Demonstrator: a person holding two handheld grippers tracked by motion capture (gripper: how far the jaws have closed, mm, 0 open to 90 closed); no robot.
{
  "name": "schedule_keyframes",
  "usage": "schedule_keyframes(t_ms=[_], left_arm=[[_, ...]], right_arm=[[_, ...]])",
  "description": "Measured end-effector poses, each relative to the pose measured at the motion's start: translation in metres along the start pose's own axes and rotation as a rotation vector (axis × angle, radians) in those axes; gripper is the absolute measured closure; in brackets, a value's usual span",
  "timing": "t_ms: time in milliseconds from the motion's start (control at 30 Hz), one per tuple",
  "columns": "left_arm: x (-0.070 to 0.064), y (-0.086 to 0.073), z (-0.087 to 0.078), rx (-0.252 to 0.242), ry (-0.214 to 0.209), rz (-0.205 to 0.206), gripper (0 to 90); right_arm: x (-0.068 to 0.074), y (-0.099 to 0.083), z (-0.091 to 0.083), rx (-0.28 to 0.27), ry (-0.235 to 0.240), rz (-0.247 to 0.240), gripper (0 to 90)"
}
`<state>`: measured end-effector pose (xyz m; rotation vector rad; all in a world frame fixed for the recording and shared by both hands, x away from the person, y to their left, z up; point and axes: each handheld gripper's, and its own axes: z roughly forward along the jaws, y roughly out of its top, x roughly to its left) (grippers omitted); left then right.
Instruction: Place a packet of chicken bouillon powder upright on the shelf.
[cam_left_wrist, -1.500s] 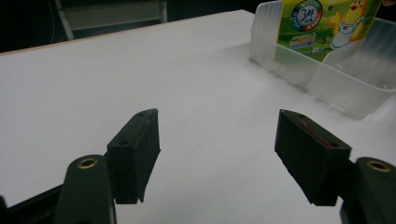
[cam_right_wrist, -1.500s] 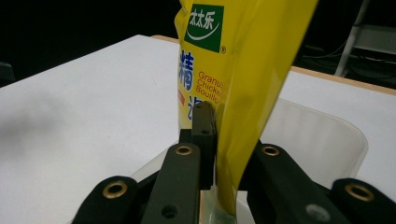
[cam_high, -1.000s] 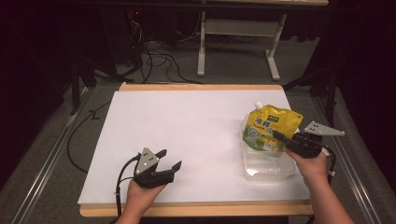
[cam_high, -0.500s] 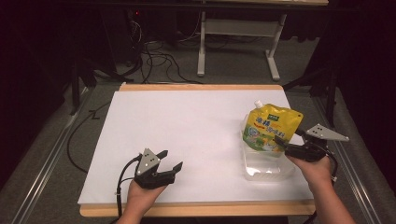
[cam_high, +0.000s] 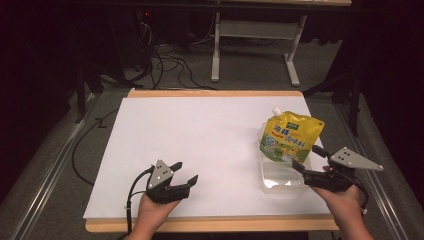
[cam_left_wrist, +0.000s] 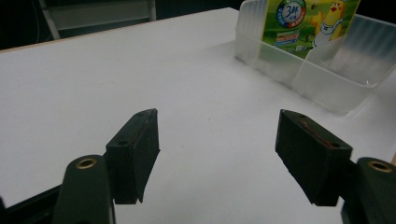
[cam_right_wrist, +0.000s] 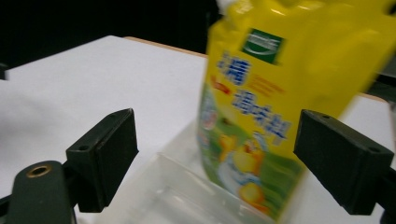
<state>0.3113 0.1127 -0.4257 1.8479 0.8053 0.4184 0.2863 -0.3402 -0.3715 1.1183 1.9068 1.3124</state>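
A yellow spouted drink pouch (cam_high: 291, 136) stands leaning in a clear plastic container (cam_high: 281, 181) at the right of the white table top (cam_high: 210, 135). My right gripper (cam_high: 308, 159) is open just in front of and to the right of the container. In the right gripper view the pouch (cam_right_wrist: 275, 84) and the container (cam_right_wrist: 173, 191) lie ahead of my right gripper (cam_right_wrist: 215, 158), whose jaws touch neither. My left gripper (cam_high: 186, 171) rests open near the front edge with nothing between its jaws. In the left gripper view, my left gripper (cam_left_wrist: 219, 154) faces the container (cam_left_wrist: 317, 79) and the pouch (cam_left_wrist: 308, 23) farther off.
The table top has a wooden rim (cam_high: 215, 93) at its far edge. On the dark floor beyond it are cables (cam_high: 165, 60) and the legs of a metal frame (cam_high: 216, 45). Rails (cam_high: 45, 175) run along both sides of the table.
My right gripper has drawn back from the pouch, toward the person and slightly right. The pouch stays in the container. The left gripper has not moved.
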Motion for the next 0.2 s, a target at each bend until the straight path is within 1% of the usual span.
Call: schedule_keyframes(t_ms=[133,200], left_arm=[[0.0,0.0,0.0,-0.003,-0.001,0.0,30.8],[0.001,0.0,-0.001,-0.003,0.0,-0.005,30.7]], right_arm=[[0.019,-0.003,0.008,-0.009,0.045,-0.015,13.1],[0.022,-0.006,0.012,-0.005,0.05,-0.026,12.4]])
